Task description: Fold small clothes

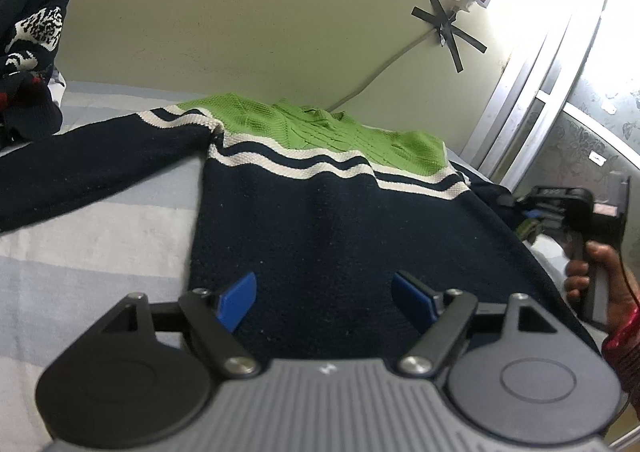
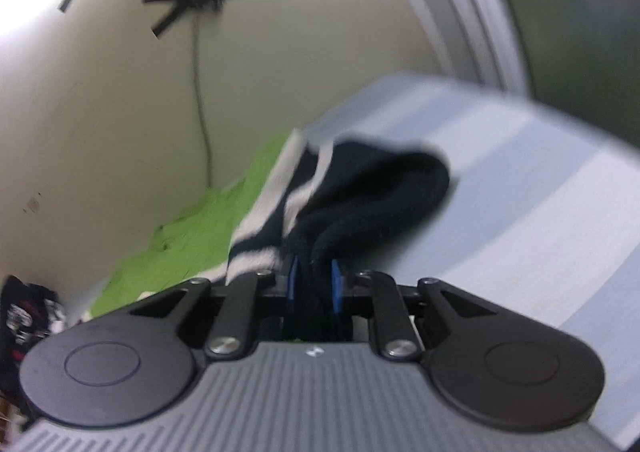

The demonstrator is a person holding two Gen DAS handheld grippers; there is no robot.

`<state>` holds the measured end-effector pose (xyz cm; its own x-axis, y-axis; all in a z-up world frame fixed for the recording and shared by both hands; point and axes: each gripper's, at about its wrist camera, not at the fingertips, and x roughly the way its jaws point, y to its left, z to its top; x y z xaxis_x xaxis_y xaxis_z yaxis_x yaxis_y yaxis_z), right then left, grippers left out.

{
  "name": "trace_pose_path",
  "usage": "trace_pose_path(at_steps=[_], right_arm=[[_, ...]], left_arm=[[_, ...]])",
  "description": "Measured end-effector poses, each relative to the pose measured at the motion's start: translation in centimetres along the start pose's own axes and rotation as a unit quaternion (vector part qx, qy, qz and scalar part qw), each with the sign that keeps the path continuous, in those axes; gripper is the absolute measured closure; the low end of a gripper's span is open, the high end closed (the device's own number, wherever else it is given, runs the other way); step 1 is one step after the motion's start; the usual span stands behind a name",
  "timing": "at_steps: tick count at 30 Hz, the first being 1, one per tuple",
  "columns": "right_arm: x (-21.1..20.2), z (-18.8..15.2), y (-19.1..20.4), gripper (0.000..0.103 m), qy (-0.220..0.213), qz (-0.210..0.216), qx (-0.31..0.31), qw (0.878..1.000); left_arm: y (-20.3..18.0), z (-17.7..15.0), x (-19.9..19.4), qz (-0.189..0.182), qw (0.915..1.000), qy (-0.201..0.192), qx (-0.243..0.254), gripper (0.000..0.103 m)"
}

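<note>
Left wrist view showed a navy sweater (image 1: 320,228) with white stripes and a green yoke spread flat on a bed (image 1: 92,236) covered in a blue-and-white striped sheet, one sleeve stretched out to the left. The left tongs (image 1: 324,302) stood released, blue pads apart over the sweater's lower body, nothing pinched between them. At the right edge a hand (image 1: 588,272) gripped the handle of the right tongs, near the sweater's far side. A heap of dark patterned clothes (image 1: 32,48) sat at the head of the bed on the left, well apart from the sweater. Behind, a cream wall (image 1: 260,20) carried a cable fixed with crossed strips of black tape (image 1: 448,28), and a metal-framed frosted door (image 1: 580,124) stood to the right.

In the blurred right wrist view, the right tongs (image 2: 314,284) were clenched on a bunched fold of the sweater's navy sleeve (image 2: 372,192), which rose ahead of the pads and blocked the sight of the sheet beyond. The green yoke lay to the left, against the wall.
</note>
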<state>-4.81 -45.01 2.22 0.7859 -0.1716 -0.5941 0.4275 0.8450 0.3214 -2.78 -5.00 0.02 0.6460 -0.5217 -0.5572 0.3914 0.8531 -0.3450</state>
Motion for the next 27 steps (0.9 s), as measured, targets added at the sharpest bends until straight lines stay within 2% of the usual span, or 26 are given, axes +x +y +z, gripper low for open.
trace_pose_path(at_steps=[2, 3, 5, 6, 7, 10, 11, 12, 13, 16, 19, 21, 24, 25, 27], right_arm=[[-1.9, 1.4, 0.4, 0.084, -0.041, -0.04, -0.066, 0.996], [-2.8, 2.0, 0.9, 0.084, -0.071, -0.081, -0.127, 0.986], [-3.6, 2.1, 1.8, 0.083, -0.123, -0.187, -0.258, 0.94], [-3.4, 1.9, 1.7, 0.083, -0.131, -0.228, -0.304, 0.916], [-3.1, 1.9, 1.0, 0.083, -0.122, -0.254, -0.326, 0.902], [-2.4, 2.1, -1.9, 0.075, -0.073, -0.278, -0.302, 0.909], [-2.5, 2.2, -3.0, 0.065, -0.065, -0.287, -0.282, 0.913], [-3.0, 2.2, -3.9, 0.057, -0.068, -0.293, -0.254, 0.919], [-3.9, 2.4, -4.8, 0.054, -0.079, -0.287, -0.214, 0.93], [-6.7, 3.0, -7.1, 0.052, -0.098, -0.229, -0.095, 0.964], [-9.1, 2.9, -8.5, 0.052, -0.109, -0.147, 0.017, 0.983], [-9.9, 2.3, -9.0, 0.052, -0.107, -0.097, 0.08, 0.986], [-9.2, 1.8, -10.2, 0.05, -0.081, -0.034, 0.156, 0.984], [-8.5, 1.8, -10.6, 0.049, -0.071, -0.02, 0.172, 0.982], [-7.0, 2.0, -11.1, 0.046, -0.066, -0.021, 0.198, 0.978]], left_arm=[[0.1, 0.0, 0.0, -0.002, 1.0, 0.0, -0.002, 0.026], [0.1, 0.0, 0.0, -0.003, 1.0, 0.0, -0.002, 0.025], [0.2, 0.0, 0.0, -0.006, 1.0, 0.0, -0.004, 0.025], [0.4, 0.0, 0.0, -0.008, 1.0, 0.0, -0.005, 0.025], [0.4, 0.0, 0.0, -0.009, 0.9999, 0.0, -0.006, 0.024], [0.6, 0.1, 0.0, -0.012, 0.9999, 0.0, -0.008, 0.024], [0.6, 0.1, 0.0, -0.011, 0.9999, 0.0, -0.008, 0.024], [0.6, 0.1, 0.0, -0.011, 0.9999, 0.0, -0.008, 0.024], [0.6, 0.1, 0.0, -0.011, 0.9999, 0.0, -0.008, 0.024], [0.4, 0.0, 0.1, -0.006, 1.0, 0.002, -0.001, 0.023], [0.0, 0.0, 0.1, -0.001, 1.0, 0.004, 0.007, 0.021], [-0.1, 0.0, 0.2, 0.0, 1.0, 0.004, 0.009, 0.02], [0.0, 0.0, 0.2, -0.001, 1.0, 0.004, 0.008, 0.019], [0.0, 0.0, 0.2, -0.002, 1.0, 0.005, 0.008, 0.019], [0.0, 0.0, 0.2, -0.002, 0.9999, 0.005, 0.009, 0.019]])
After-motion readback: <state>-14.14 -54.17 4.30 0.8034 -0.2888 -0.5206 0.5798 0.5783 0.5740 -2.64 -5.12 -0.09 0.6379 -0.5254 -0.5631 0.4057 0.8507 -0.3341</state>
